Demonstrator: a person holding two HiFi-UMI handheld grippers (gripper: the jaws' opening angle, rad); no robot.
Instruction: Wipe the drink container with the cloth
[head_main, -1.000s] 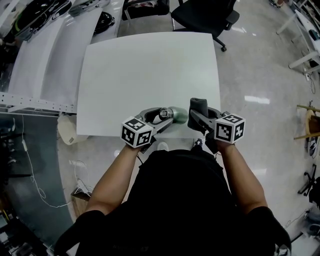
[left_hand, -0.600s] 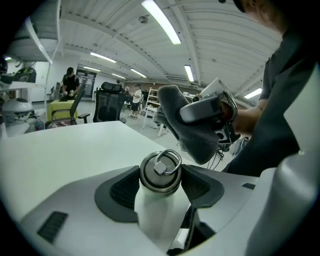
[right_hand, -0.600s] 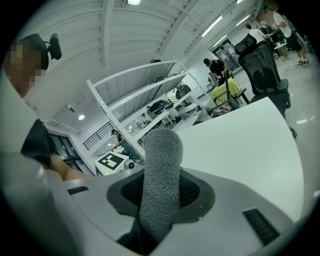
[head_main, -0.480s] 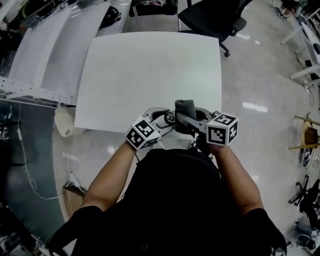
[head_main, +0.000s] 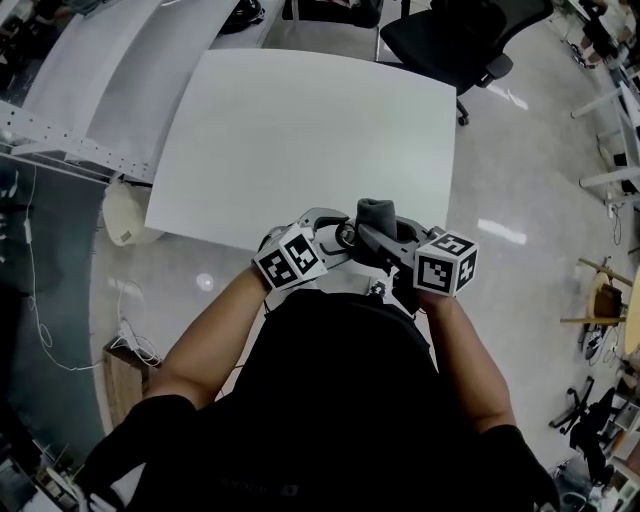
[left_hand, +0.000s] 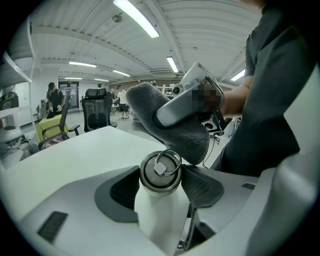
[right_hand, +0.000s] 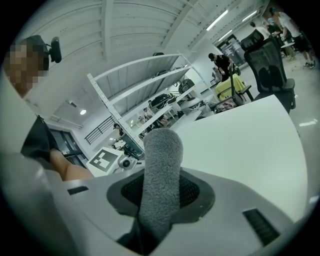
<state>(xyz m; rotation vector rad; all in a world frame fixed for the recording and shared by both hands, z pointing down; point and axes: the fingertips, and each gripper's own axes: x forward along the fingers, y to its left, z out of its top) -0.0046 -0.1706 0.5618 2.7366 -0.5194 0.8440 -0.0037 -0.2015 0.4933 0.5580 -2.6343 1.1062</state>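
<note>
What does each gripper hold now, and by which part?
Left gripper: the white drink container, by its upper body just under the cap. Right gripper: the grey cloth, by its lower part; the rounded end stands free.

Fuzzy grey cloth (right_hand: 160, 175) (bottle (left_hand: 155, 212) smooth, matt)

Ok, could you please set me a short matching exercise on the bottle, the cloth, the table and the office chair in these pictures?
Things:
1. bottle
2. cloth
3. table
4. office chair

States:
A. black, beyond the table's far edge
B. clamped in the right gripper
C. white, flat top
D. clamped in the left gripper

Pairs: 1-D, 2-B, 3-C, 4-A
</note>
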